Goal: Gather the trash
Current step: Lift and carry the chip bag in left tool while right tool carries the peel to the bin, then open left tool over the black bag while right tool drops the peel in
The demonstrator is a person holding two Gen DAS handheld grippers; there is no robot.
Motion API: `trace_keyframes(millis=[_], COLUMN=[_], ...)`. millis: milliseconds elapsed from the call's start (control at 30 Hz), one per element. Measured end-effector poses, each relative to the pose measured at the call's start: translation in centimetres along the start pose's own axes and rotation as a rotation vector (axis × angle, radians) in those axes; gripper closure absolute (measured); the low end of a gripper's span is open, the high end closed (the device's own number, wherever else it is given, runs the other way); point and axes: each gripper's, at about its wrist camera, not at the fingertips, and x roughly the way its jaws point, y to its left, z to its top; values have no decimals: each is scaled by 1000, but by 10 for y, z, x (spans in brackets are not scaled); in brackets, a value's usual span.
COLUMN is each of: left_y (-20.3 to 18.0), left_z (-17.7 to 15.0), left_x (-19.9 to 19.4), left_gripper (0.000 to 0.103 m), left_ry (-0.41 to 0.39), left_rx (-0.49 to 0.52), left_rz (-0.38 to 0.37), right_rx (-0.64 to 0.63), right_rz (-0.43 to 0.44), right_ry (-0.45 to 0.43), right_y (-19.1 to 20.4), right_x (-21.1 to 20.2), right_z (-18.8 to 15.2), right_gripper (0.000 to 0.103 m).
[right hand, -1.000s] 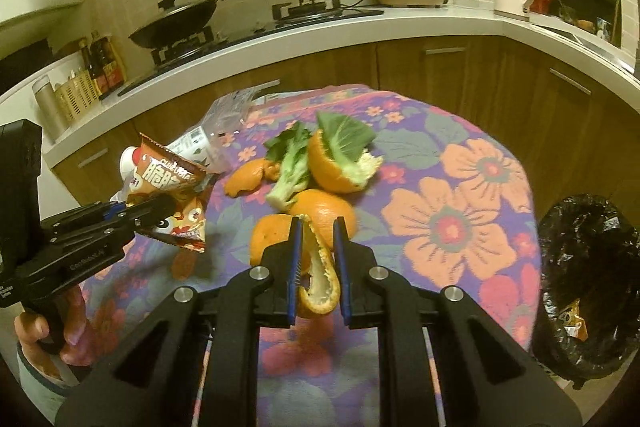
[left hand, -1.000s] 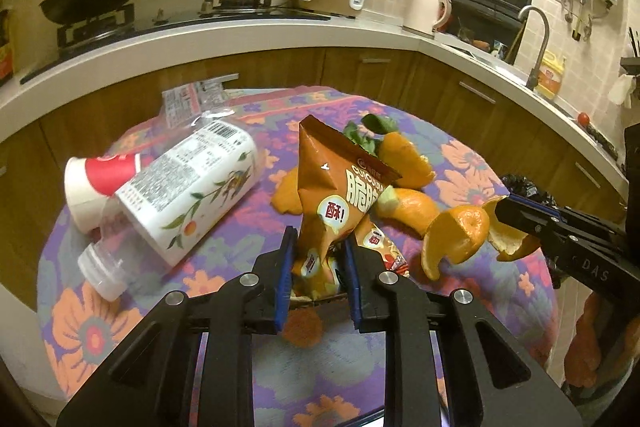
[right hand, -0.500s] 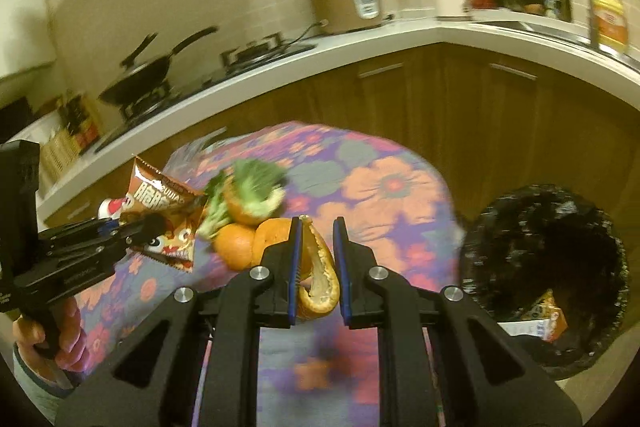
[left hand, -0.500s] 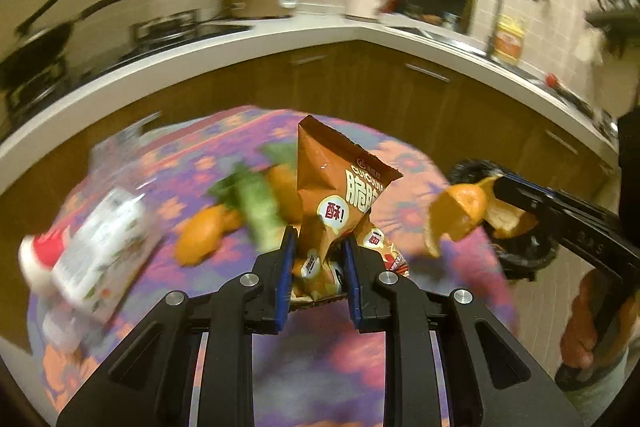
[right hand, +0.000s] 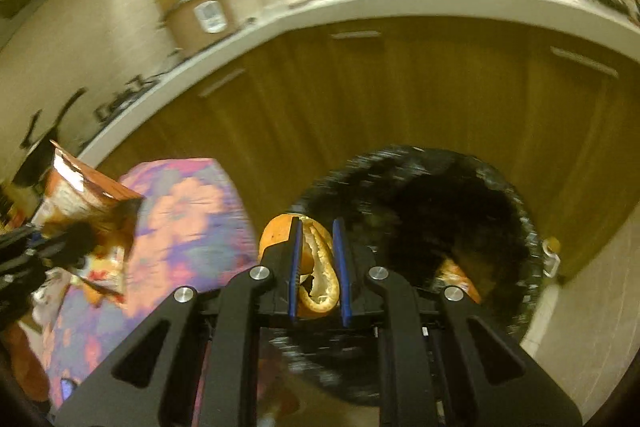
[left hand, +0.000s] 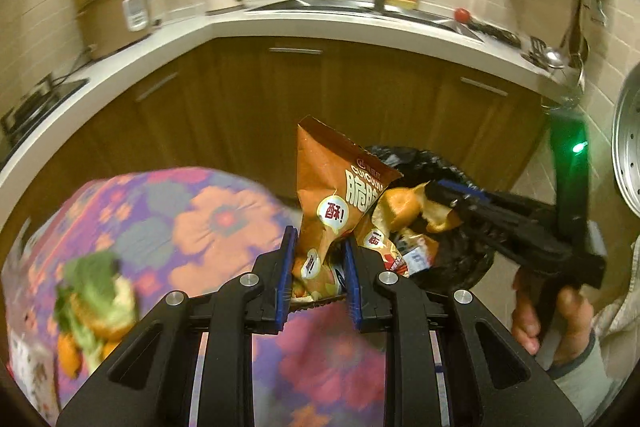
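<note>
My left gripper (left hand: 318, 259) is shut on a brown snack bag (left hand: 334, 195) and holds it upright above the table's right edge; the bag also shows in the right wrist view (right hand: 86, 195). My right gripper (right hand: 317, 247) is shut on an orange peel (right hand: 318, 267) over the near rim of the black-lined trash bin (right hand: 500, 195). In the left wrist view the right gripper (left hand: 444, 193) holds the peel (left hand: 404, 205) above the bin (left hand: 452, 167). Some wrappers lie inside the bin.
The round table with a flowered cloth (left hand: 208, 215) is at the left, with green leaves and orange peels (left hand: 96, 299) on it. Wooden cabinets (left hand: 360, 87) and a white counter with a sink (left hand: 352, 11) curve behind the bin.
Both grippers have swung right from above the table toward the trash bin, carrying the snack bag and the peel. The bottle and cup have left the left view.
</note>
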Motion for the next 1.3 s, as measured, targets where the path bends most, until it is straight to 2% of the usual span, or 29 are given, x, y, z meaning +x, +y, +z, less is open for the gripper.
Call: trace_keyframes(millis=[167,300,333,367,467,500,633,767,900,1133,1300], left_y=[-24,-41,-45,-49,-56,-58,-53,-38,-24,6,43], left_z=[16,25,26,26,24,23,17,13,14,-1,-28], left_x=[29,56,62,68,79,82,85,68,43,-22,-73], left_gripper=[82,82,80,74,58,58,58,52,52,51,47], left_ry=[33,71,77,88,108,110,126,95,58,-59,-150], left_rx=[28,55,63,73,82,84,68,37,8,-53,-135], left_rz=[-41,-68,-72,-86,-91,-93,-101,-107,-90,-49,16], right_rx=[48,74,86,91,99,101,108,96,57,-47,-148], right_rz=[-11,-27,-32,-36,-76,-89,-99,-86,-60,11,84], right_ry=[59,50,47,44,18,1,-16,-25,-28,-59,-54], right_y=[-27,-41,-46,-49,-59,-61,-65,-57,-37,20,77], right_x=[19,16,13,11,0,-6,-18,-25,-32,-49,-48], right_z=[-4,-6,-6,-6,-6,-6,-5,-5,-4,-1,-6], right_gripper=[84,82,80,79,63,54,54,54,54,54,54])
